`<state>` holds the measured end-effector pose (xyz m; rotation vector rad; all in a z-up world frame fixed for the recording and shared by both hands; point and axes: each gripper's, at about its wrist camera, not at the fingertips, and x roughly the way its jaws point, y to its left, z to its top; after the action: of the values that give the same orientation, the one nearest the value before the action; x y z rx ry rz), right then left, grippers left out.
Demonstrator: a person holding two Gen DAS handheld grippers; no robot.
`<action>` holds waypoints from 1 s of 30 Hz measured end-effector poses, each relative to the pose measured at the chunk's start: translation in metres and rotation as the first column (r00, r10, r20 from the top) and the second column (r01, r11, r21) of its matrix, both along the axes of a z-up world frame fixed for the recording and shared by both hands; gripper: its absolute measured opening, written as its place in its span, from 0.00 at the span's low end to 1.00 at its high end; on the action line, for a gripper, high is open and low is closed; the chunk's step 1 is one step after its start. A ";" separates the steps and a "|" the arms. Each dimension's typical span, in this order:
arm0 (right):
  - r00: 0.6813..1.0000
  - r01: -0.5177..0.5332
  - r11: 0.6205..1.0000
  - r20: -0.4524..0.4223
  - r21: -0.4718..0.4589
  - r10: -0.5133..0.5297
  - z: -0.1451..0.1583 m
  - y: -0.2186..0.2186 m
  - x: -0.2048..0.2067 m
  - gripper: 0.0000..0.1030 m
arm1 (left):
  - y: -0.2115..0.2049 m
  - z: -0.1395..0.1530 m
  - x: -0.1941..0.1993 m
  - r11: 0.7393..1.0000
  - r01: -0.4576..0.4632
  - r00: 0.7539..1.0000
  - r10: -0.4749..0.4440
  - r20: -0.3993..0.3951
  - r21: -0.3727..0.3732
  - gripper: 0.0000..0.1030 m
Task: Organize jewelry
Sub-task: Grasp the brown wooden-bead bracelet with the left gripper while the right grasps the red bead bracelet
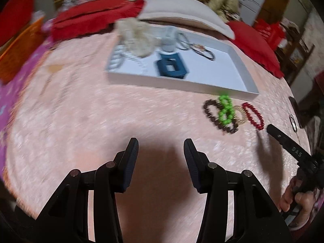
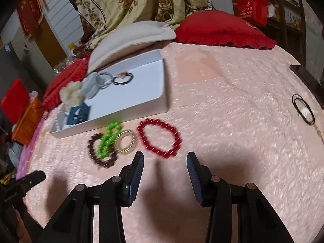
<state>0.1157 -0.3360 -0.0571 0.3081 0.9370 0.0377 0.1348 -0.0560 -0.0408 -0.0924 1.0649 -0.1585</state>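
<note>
Red bead bracelet point(image 2: 159, 137) lies mid-frame beside the white tray point(image 2: 129, 113); right gripper point(image 2: 165, 158) and left gripper point(image 1: 161, 144) both gape empty. Risk: snagging the neighbouring gold bangle point(image 2: 125, 142).

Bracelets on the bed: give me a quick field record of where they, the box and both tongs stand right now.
surface: pink bedspread
box: white box, open, already holding hair ties, a scrunchie and a blue square piece
red bracelet: on the bedspread outside the box, lying alone
green bracelet: lying over the brown bracelet
gold bracelet: between the green and red ones
right tongs: open, empty, nearest the red bracelet
left tongs: open, empty, over bare bedspread
</note>
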 end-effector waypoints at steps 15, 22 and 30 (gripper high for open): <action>0.998 -0.061 0.994 -0.013 -0.094 0.060 -0.018 -0.007 0.044 0.41 | -0.070 -0.039 0.084 0.984 0.176 0.984 -0.176 -0.001 -0.010 0.38; 0.997 -0.079 0.981 -0.008 -0.177 0.079 -0.020 0.004 0.053 0.33 | -0.092 -0.041 0.078 0.971 0.225 0.974 -0.227 0.016 0.086 0.08; 0.991 -0.135 0.980 -0.007 -0.144 0.135 -0.014 0.015 0.049 0.09 | -0.074 0.000 0.062 0.972 0.233 0.972 -0.233 0.033 0.001 0.07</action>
<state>0.1645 -0.3212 -0.0712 0.1100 0.9518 0.0946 0.1963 -0.1305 -0.0405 0.0331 1.0414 -0.3731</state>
